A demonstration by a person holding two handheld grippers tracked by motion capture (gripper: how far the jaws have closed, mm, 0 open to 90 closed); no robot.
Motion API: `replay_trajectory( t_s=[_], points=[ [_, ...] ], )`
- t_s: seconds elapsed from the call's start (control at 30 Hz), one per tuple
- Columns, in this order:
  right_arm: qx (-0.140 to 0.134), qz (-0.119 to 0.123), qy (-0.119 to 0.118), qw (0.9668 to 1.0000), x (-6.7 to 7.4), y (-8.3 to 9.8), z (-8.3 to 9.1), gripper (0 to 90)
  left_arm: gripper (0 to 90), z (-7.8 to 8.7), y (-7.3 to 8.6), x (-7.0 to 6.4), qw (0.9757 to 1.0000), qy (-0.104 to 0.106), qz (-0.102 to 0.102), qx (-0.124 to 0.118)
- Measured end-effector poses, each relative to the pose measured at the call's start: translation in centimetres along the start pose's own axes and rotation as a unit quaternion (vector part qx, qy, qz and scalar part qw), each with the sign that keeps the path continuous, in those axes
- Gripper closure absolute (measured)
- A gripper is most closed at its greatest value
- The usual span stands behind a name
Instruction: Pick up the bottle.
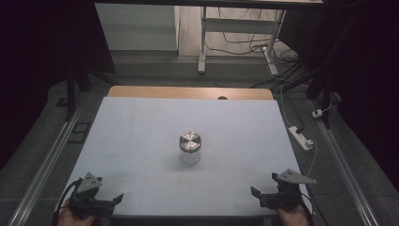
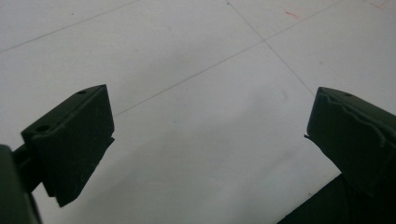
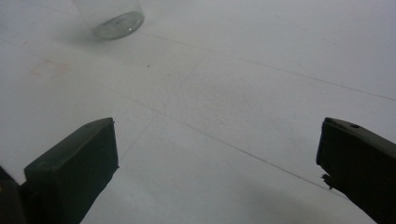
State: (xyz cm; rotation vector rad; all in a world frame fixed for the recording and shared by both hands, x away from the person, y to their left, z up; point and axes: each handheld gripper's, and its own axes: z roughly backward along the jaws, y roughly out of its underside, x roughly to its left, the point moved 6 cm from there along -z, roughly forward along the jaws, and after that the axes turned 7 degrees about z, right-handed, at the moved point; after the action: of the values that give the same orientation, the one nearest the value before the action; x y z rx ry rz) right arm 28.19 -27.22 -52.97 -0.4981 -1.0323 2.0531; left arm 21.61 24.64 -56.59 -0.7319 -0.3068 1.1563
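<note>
We see a small clear glass jar (image 1: 190, 149) standing upright near the middle of the white table (image 1: 141, 136), its round silver metal lid (image 1: 190, 141) on top. In the right gripper view we see its glass base (image 3: 112, 18) resting on the surface.

Dim room, dark edges, white table (image 1: 141, 132) evenly lit, soft shadows, slightly blurry close-ups

Jar (image 1: 190, 147) sole obstacle mid-table (image 1: 141, 127); open surface all around
</note>
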Motion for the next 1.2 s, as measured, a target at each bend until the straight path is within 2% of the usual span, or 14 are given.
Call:
replay_trajectory(
  t_s=[0.2,0.3,0.7,1.07,1.2],
  points=[
    [0.014,0.011,-0.007,0.9998,0.48,0.04,-0.31,0.0,1.9,-0.04,0.04,0.01,0.9998,0.017,0.013,0.006],
    [0.017,0.009,-0.008,0.9998,0.42,0.07,-0.37,0.0,1.9,-0.09,0.02,0.04,0.9996,0.021,0.015,0.008],
    [0.032,0.013,-0.014,0.9993,0.50,0.12,-0.71,0.0,1.1,-0.29,0.02,0.18,0.9995,0.022,0.020,0.015],
    [0.036,0.016,-0.017,0.9991,0.56,0.14,-0.80,0.0,0.0,-0.38,-0.03,-0.14,0.9997,0.008,0.004,0.022],
    [0.036,0.011,-0.020,0.9991,0.49,0.16,-0.82,0.0,0.0,-0.26,-0.47,-0.49,0.9997,0.020,0.005,0.014]
  ],
)
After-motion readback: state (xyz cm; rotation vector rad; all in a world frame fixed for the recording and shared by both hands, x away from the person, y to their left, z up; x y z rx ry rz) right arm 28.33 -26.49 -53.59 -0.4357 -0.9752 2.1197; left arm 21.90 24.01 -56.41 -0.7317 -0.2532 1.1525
